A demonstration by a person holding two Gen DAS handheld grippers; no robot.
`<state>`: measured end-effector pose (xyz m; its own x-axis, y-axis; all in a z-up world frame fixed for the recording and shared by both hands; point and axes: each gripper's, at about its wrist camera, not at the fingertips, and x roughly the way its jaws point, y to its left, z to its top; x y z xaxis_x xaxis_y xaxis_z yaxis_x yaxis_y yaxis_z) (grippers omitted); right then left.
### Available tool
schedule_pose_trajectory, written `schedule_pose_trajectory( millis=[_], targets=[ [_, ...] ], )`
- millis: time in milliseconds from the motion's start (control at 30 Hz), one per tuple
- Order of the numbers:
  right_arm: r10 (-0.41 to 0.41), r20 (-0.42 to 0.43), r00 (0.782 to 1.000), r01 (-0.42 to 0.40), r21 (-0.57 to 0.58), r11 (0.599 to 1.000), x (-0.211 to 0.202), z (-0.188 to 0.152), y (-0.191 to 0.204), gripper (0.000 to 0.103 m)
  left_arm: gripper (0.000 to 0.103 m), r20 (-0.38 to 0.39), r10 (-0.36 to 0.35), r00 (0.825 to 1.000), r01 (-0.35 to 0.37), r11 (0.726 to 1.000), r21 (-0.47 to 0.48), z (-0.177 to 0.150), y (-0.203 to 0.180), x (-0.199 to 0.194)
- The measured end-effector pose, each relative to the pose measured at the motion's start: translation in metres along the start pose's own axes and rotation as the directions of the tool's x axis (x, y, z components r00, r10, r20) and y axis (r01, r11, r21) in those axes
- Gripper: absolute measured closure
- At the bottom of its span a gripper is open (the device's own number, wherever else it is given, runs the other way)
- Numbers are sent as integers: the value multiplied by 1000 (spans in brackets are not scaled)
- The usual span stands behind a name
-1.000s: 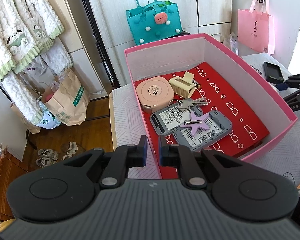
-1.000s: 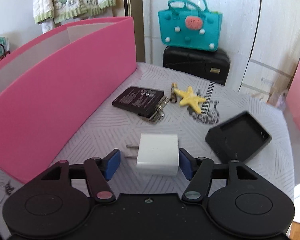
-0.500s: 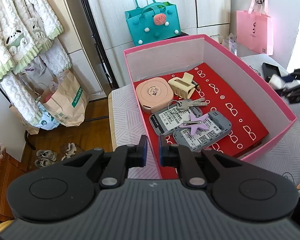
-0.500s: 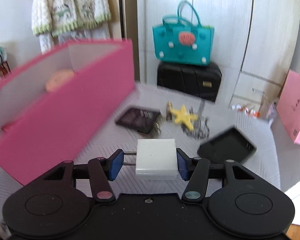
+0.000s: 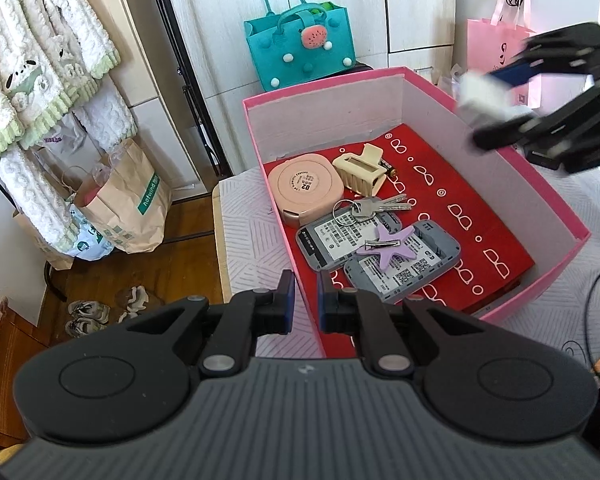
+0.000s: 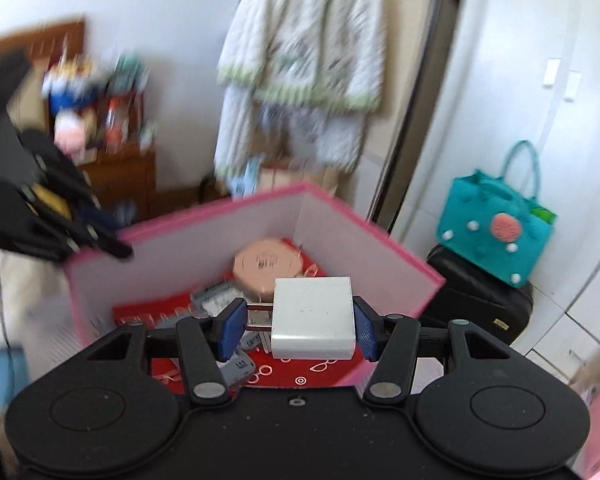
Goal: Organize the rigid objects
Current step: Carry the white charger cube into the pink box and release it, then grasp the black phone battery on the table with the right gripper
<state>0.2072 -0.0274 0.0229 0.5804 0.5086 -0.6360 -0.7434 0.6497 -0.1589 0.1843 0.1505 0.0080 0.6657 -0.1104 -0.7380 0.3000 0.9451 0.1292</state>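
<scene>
My right gripper (image 6: 296,330) is shut on a white plug charger (image 6: 314,322) and holds it in the air above the pink box's (image 6: 188,240) near corner; the pair shows blurred in the left wrist view (image 5: 484,98). The pink box (image 5: 380,104) has a red floor holding a round pink case (image 5: 304,188), a beige hair claw (image 5: 360,168), keys (image 5: 374,206), two grey devices (image 5: 400,260) and a purple star clip (image 5: 388,246). My left gripper (image 5: 302,306) is shut and empty, by the box's near left corner.
A teal bag (image 5: 300,46) stands on a black case behind the box. A pink paper bag (image 5: 496,48) hangs at the right. Clothes (image 5: 40,80) and paper bags (image 5: 128,204) are at the left, with wooden floor below. A black cable (image 5: 592,292) lies at the right.
My right gripper closed on the white charger on the table, lifted it and swung it left over the pink box. My left gripper stayed still.
</scene>
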Motion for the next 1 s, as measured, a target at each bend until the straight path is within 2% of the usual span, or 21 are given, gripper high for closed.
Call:
schedule_pose_trajectory(
  millis=[133,267,333,433,567,633,700,833,1000],
  targets=[
    [-18,-127,992,10,-60,998,49,4,1,43,94,-3,-3,1000,3,1000,1,0,-1,0],
    [8,-183,983,-20,-62,998,64,-1,1,42,94,-3,-9,1000,9,1000,3,-1,0,-1],
    [-7,-167,986,0,-44,999,64,-3,-2,37,94,-1,-12,1000,12,1000,4,-1,0,-1],
    [-90,-119,989,84,-55,995,55,-3,-5,36,94,0,-15,1000,15,1000,4,-1,0,-1],
    [-89,43,995,86,61,994,22,-5,-27,34,94,2,-24,1000,24,1000,-4,-1,2,-2],
    [-101,120,988,89,104,991,5,-12,-36,30,94,3,-31,1000,31,999,-11,-1,3,-2],
    [-126,159,979,105,133,986,-6,-20,-46,29,94,5,-34,999,34,999,-16,-1,4,-2],
    [-160,134,978,124,246,961,-12,-44,-73,29,94,4,-35,999,35,999,-14,-1,4,-2],
    [-96,33,995,81,314,946,2,-77,-105,30,94,-4,-42,999,42,999,-7,0,5,-2]
  ],
)
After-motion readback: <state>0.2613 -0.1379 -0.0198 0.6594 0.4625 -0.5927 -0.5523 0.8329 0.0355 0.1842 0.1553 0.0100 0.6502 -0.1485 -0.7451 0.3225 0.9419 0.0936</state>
